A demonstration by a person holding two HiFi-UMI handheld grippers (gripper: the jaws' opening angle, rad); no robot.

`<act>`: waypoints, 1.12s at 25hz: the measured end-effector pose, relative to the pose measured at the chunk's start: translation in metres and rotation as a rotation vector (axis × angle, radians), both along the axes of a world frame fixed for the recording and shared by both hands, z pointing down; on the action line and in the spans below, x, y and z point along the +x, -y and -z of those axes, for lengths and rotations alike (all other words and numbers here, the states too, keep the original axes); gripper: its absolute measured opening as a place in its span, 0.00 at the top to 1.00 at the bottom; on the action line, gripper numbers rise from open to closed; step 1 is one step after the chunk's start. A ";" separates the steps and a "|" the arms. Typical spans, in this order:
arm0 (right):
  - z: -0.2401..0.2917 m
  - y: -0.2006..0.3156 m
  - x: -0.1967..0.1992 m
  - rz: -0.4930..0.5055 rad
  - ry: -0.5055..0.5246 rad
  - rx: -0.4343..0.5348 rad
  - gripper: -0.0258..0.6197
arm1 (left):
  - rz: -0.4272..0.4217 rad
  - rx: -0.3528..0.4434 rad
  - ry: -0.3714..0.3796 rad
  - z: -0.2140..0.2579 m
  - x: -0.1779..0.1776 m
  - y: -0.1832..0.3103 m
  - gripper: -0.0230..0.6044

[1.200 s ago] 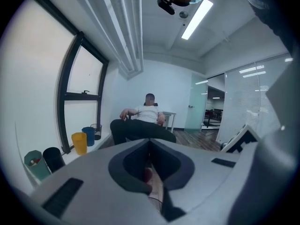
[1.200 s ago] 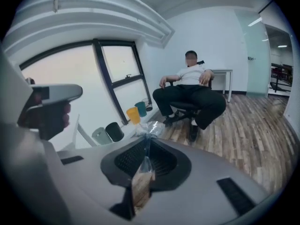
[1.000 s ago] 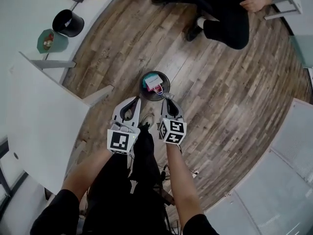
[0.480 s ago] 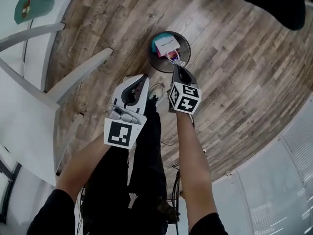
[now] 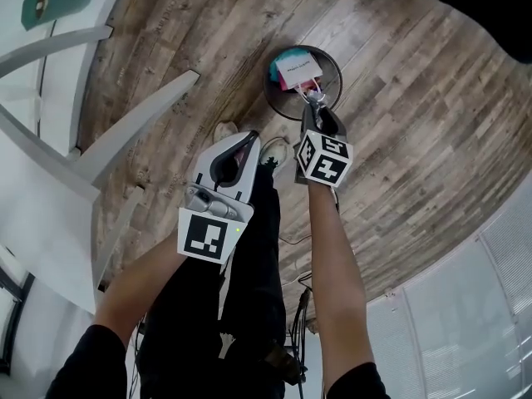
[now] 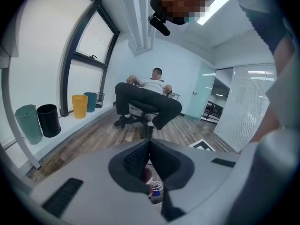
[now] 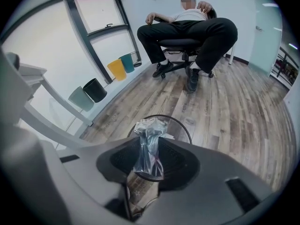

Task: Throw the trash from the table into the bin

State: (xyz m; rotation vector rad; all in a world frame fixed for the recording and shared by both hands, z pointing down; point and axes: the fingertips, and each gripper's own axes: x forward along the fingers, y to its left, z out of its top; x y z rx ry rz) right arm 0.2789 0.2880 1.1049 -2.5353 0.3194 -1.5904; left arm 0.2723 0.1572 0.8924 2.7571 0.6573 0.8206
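One plastic wrapper [image 7: 149,131] points lengthwise at bin [image 7: 185,126] (right claw [image 7: 150,145] just opening around it).

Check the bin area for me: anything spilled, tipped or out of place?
Nothing stands out. The bin stands upright on the wood floor with trash inside, and no litter shows around it. The right gripper hangs over it, its jaws just opening, with a clear plastic wrapper between them.

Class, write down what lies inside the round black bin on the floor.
Inside the bin lie a white card and a teal scrap. A clear wrapper over it covers the near side; the bottom is unseen.
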 end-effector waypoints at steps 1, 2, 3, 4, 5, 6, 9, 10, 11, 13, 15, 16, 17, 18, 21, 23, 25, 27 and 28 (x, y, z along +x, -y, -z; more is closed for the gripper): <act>0.001 0.001 0.000 0.003 0.000 -0.004 0.78 | -0.001 -0.003 -0.002 0.002 0.000 0.000 0.97; 0.001 0.002 0.000 0.007 0.000 -0.008 0.76 | -0.004 -0.003 -0.002 0.003 0.000 0.001 0.97; 0.002 0.002 0.001 0.011 0.000 -0.012 0.75 | -0.006 -0.002 -0.002 0.004 0.001 0.001 0.97; 0.002 0.002 0.002 0.013 -0.001 -0.016 0.75 | -0.005 -0.003 -0.002 0.005 0.001 0.002 0.97; 0.002 0.002 0.003 0.014 -0.003 -0.019 0.74 | -0.002 -0.004 -0.004 0.006 0.002 0.003 0.97; 0.002 0.002 0.004 0.014 -0.004 -0.021 0.74 | 0.002 -0.004 -0.006 0.007 0.002 0.004 0.97; -0.001 0.003 0.004 0.026 -0.005 -0.029 0.71 | 0.013 -0.004 -0.007 0.007 0.000 0.007 0.97; -0.002 0.004 0.003 0.033 -0.006 -0.034 0.70 | 0.014 -0.004 -0.005 0.006 -0.001 0.008 0.97; -0.003 0.004 0.003 0.040 -0.007 -0.039 0.69 | 0.012 -0.002 -0.003 0.005 -0.003 0.009 0.97; -0.004 0.004 0.004 0.048 -0.012 -0.051 0.67 | 0.005 0.001 -0.001 0.004 -0.006 0.009 0.97; -0.004 0.004 0.005 0.049 -0.018 -0.060 0.65 | 0.009 -0.004 0.002 0.004 -0.009 0.010 0.97; -0.004 0.004 0.005 0.050 -0.019 -0.061 0.64 | 0.011 -0.007 0.005 0.004 -0.011 0.010 0.97; -0.004 0.004 0.005 0.052 -0.019 -0.062 0.63 | 0.011 -0.009 0.006 0.005 -0.013 0.010 0.97; -0.004 0.005 0.005 0.056 -0.018 -0.063 0.62 | 0.009 -0.008 0.006 0.006 -0.014 0.010 0.97; -0.003 0.006 0.005 0.068 -0.024 -0.069 0.57 | 0.010 -0.011 0.005 0.009 -0.017 0.010 0.97; -0.004 0.006 0.005 0.077 -0.035 -0.084 0.52 | 0.014 -0.016 0.005 0.010 -0.018 0.010 0.97; -0.004 0.007 0.005 0.091 -0.042 -0.098 0.47 | 0.014 -0.018 0.005 0.011 -0.019 0.011 0.97; -0.004 0.007 0.005 0.098 -0.047 -0.103 0.46 | 0.012 -0.019 0.004 0.011 -0.021 0.010 0.97; -0.003 0.007 0.005 0.097 -0.050 -0.104 0.46 | 0.011 -0.021 0.005 0.011 -0.022 0.010 0.97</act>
